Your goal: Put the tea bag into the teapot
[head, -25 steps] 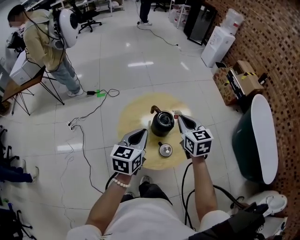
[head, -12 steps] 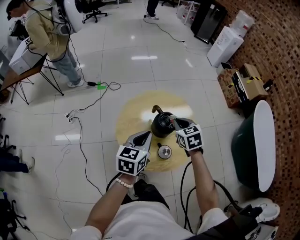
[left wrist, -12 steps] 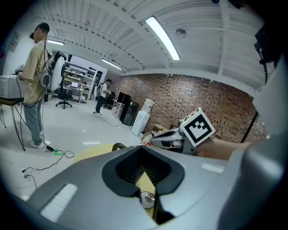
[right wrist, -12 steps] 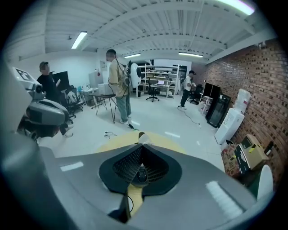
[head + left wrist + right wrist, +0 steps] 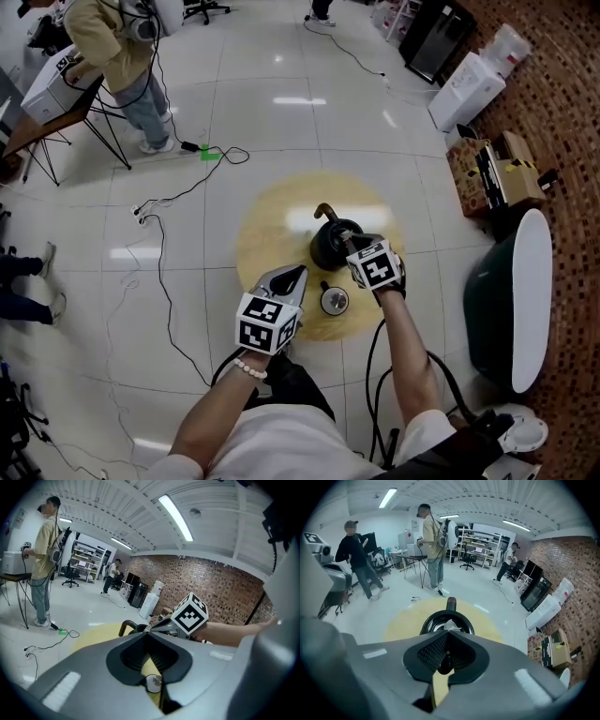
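A black teapot [image 5: 330, 246] stands open on the round yellow table [image 5: 272, 234], its handle pointing away from me. Its metal lid [image 5: 334, 300] lies on the table just in front of it. My right gripper [image 5: 350, 244] hovers over the pot's mouth. In the right gripper view its jaws [image 5: 447, 633] are shut on a white tea bag [image 5: 451, 624], which hangs right above the teapot [image 5: 436, 620] opening. My left gripper [image 5: 297, 275] is shut and holds nothing, left of the lid and short of the pot. The left gripper view shows the lid [image 5: 153, 683] below its jaws.
Cables [image 5: 159, 272] run across the tiled floor left of the table. A person [image 5: 122, 47] stands at a desk at the far left. A dark green oval seat [image 5: 511, 291] and cardboard boxes [image 5: 492, 169] line the brick wall on the right.
My right gripper has moved left and forward from beside the teapot to over its opening, with the tea bag in it. The left gripper has stayed about where it was.
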`<act>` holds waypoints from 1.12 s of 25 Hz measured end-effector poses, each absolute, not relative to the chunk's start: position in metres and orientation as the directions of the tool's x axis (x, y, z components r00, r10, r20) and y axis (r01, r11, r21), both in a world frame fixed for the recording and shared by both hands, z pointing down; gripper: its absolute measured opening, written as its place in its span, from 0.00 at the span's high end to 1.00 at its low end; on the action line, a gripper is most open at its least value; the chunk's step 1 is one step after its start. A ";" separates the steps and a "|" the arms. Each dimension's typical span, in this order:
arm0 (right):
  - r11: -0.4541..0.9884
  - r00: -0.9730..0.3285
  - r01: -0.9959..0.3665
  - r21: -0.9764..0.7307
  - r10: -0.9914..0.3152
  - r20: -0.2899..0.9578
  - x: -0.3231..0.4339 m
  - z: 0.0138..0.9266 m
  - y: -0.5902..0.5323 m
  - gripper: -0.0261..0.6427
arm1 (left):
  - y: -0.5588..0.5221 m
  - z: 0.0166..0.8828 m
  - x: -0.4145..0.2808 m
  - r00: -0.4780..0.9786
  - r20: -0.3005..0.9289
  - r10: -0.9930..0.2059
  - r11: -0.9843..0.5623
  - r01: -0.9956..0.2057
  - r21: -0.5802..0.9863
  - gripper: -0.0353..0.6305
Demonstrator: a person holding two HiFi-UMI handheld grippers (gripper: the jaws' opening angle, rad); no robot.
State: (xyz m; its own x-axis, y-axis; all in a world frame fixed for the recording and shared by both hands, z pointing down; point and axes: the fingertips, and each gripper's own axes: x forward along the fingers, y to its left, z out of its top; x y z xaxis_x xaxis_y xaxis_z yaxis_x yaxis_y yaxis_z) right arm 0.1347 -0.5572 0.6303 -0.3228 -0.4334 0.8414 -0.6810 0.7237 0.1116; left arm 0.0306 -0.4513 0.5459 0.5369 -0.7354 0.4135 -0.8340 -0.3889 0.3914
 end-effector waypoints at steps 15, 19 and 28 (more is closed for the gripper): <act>0.698 -0.331 -0.710 0.090 -0.444 0.833 0.140 0.624 -0.559 0.75 | -0.443 0.552 0.021 0.523 0.411 -0.747 -0.367 -0.840 0.401 0.93; 0.635 -0.387 -0.771 0.048 -0.526 0.757 0.146 0.594 -0.550 0.86 | -0.442 0.550 0.020 0.531 0.405 -0.744 -0.377 -0.835 0.400 0.93; 0.500 -0.476 -0.855 -0.136 -0.654 0.588 0.148 0.543 -0.504 0.96 | -0.429 0.531 0.023 0.585 0.360 -0.726 -0.450 -0.801 0.394 0.93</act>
State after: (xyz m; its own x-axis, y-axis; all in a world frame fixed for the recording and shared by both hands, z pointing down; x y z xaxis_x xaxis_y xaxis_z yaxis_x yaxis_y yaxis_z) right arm 0.1482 -0.5041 0.5430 -0.4757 -0.6543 0.5879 -0.8554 0.4998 -0.1360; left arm 0.0235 -0.4290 0.5305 0.5853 -0.7263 0.3603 -0.8012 -0.4503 0.3940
